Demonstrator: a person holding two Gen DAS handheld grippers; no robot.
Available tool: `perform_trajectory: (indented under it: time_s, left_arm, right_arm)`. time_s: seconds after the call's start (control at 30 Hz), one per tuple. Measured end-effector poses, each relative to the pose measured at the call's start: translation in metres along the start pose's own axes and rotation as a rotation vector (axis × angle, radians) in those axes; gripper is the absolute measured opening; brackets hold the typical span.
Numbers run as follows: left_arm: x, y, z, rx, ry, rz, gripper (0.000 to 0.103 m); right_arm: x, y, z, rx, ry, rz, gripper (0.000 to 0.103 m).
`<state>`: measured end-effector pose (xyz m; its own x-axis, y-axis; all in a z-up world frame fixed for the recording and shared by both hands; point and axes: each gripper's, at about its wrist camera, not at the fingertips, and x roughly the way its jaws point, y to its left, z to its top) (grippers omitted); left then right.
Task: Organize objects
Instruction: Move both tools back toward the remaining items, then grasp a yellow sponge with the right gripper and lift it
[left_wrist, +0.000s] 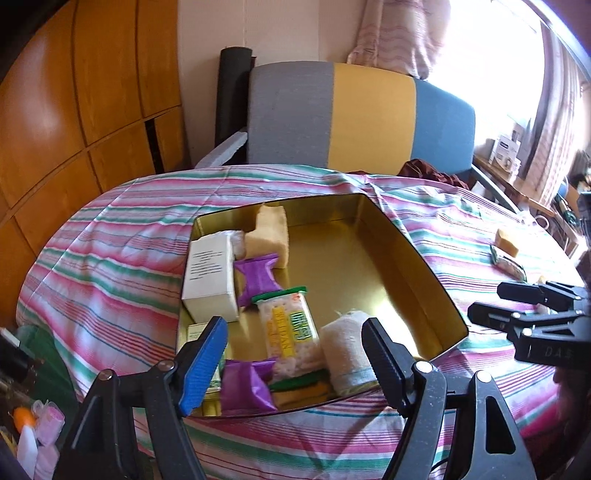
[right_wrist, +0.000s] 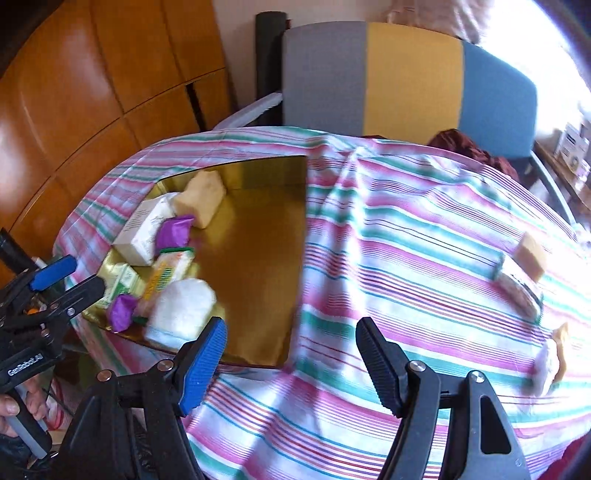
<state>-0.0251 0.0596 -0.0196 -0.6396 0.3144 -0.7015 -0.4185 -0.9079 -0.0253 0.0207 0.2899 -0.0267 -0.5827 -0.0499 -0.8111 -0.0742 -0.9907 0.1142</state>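
**Gold tin filled on one side, loose items lying off to the right**

Gold-lined, the open tin (left_wrist: 369, 266) sits on the striped cloth of the table (left_wrist: 110, 258), straight ahead of the left gripper (left_wrist: 295, 347). Its jaws stand apart with nothing between them, poised over the tin's near edge. Packed along the tin's left side are a white box (left_wrist: 210, 277), purple packets (left_wrist: 258, 277), a cracker pack (left_wrist: 288, 325) and a rolled towel (left_wrist: 343, 350); the right half of the tin is bare.

Further right, the right gripper (right_wrist: 291, 354) hangs over the cloth just beside the tin's right wall, jaws likewise apart and empty. What is left to put away lies ahead and well to the right of those jaws: a tan sponge block (right_wrist: 532, 254), touching or just beside a wrapped packet (right_wrist: 517, 291), whose long axis runs obliquely away from the jaws, and nearer the edge a pale, blurred item (right_wrist: 550, 365) that may be another sponge with a cloth.

Judging by this layout, the right hand is clearly the nearer one; it would need to swing rightward and turn to cross the packet's long axis.
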Motion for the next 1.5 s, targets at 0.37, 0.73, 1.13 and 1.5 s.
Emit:
perform_trajectory:
  time_s: [0.37, 0.73, 1.13, 1.5]
  left_arm:
    - [0.006, -0.042, 0.014, 0.091, -0.003, -0.078, 0.076]
    - [0.020, -0.093, 0.020, 0.177, 0.029, -0.166, 0.076]
    - [0.032, -0.144, 0.023, 0.261, 0.066, -0.216, 0.076]
    - [0.050, -0.164, 0.025, 0.288, 0.113, -0.225, 0.076]
  right_arm:
    - [-0.030, -0.134, -0.024, 0.274, 0.039, -0.235, 0.074]
    - [-0.096, -0.306, -0.077, 0.802, -0.006, -0.391, 0.074]
    - [-0.043, -0.330, -0.047, 0.545, 0.152, -0.334, 0.074]
    - [0.005, -0.336, -0.034, 0.285, 0.293, -0.312, 0.073]
